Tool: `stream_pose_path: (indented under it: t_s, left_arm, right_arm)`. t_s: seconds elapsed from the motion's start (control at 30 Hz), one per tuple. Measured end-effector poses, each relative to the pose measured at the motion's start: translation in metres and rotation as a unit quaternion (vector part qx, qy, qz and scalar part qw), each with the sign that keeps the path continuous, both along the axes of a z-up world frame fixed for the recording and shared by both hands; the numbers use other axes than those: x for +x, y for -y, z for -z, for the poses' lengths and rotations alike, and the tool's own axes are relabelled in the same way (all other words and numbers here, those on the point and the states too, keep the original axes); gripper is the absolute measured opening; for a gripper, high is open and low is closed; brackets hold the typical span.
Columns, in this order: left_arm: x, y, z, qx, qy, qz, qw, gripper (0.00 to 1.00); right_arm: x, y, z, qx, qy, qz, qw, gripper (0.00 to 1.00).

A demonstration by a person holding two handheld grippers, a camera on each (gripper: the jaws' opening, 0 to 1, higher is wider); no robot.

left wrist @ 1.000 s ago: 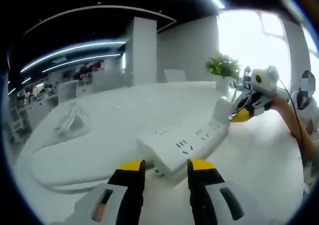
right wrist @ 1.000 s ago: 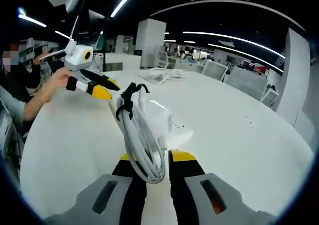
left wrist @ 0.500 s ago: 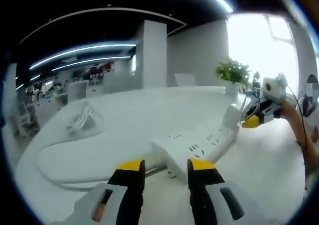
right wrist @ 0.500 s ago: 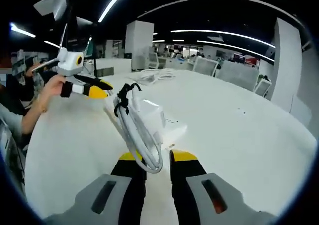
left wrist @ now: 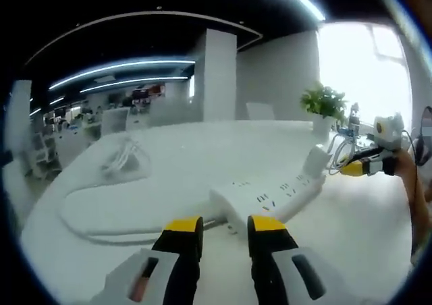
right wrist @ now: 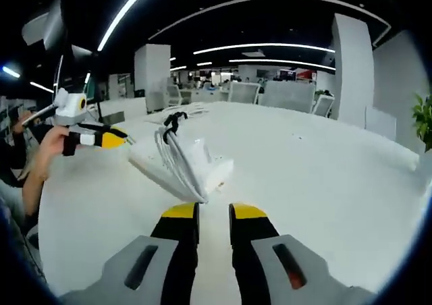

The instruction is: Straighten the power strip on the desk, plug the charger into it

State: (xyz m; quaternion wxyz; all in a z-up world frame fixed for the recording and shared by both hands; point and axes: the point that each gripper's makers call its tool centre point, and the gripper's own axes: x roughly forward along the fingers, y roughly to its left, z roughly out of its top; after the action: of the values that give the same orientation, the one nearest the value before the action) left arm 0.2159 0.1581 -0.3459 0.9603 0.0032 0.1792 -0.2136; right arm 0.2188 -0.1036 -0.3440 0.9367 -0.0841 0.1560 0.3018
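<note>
The white power strip (left wrist: 270, 196) lies slantwise on the white desk, its near end just beyond my left gripper (left wrist: 225, 228), which is open with nothing between the jaws. The white charger (left wrist: 315, 160) sits at the strip's far end. My right gripper (left wrist: 356, 169), held by a hand, hovers just right of the charger. In the right gripper view the charger (right wrist: 202, 162) leans on the strip (right wrist: 152, 171) with its coiled cable (right wrist: 177, 158) wrapped round it. The loop's end lies just ahead of my right gripper (right wrist: 213, 214), jaws narrowly apart. My left gripper (right wrist: 101, 139) hangs at the left.
The strip's cord (left wrist: 101, 229) loops across the desk to the left. A clear bag of cables (left wrist: 125, 159) lies further back. A potted plant (left wrist: 324, 102) stands at the desk's far edge. A person's arm (right wrist: 40, 163) reaches in from the left.
My right gripper has drawn back from the charger, and the cable loop has slid out from between its jaws. The left jaws have come slightly closer together.
</note>
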Motion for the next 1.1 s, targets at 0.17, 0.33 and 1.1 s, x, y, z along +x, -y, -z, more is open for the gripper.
stream_pose_path:
  t_s: [0.17,0.33,1.1]
  left_arm:
    - [-0.026,0.003,-0.012,0.011,0.027,0.001,0.9996,0.3]
    - [-0.047,-0.002,-0.024,0.012,0.045,-0.018,0.9988,0.33]
    - [-0.125,-0.026,-0.024,0.037,0.07,-0.09,0.9928,0.42]
  right_arm:
    - [-0.017,-0.009,-0.015,0.068,0.007,0.006,0.9976,0.16]
    - [-0.033,-0.014,-0.02,0.045,0.024,0.014,0.9986,0.17]
    - [-0.117,-0.02,-0.034,0.04,0.073,0.059,0.9948,0.22]
